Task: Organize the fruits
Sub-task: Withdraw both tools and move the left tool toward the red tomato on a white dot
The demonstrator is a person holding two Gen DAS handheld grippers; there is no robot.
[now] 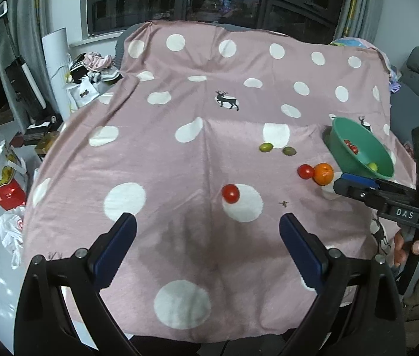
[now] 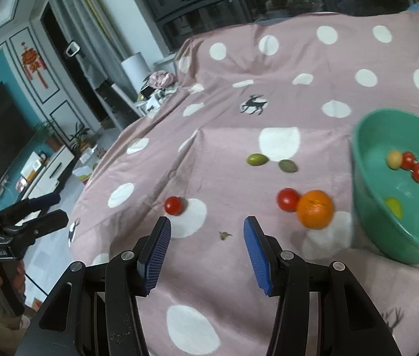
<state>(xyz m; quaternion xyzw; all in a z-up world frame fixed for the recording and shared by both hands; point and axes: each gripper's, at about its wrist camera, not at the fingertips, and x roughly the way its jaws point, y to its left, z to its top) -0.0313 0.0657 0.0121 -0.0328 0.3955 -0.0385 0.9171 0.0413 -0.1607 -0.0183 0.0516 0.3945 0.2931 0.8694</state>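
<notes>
Green bowl already collects small fruits; beside it lie the orange and a tomato — likely next. Right gripper hovers nearby, half-spread and empty; left gripper gapes wide — empty too.

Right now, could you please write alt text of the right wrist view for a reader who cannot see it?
An open right gripper with blue ribbed pads hovers over a pink polka-dot cloth, empty. Ahead lie two red tomatoes, a round orange and two green oval fruits; right, a green plastic bowl holds more fruit.
</notes>
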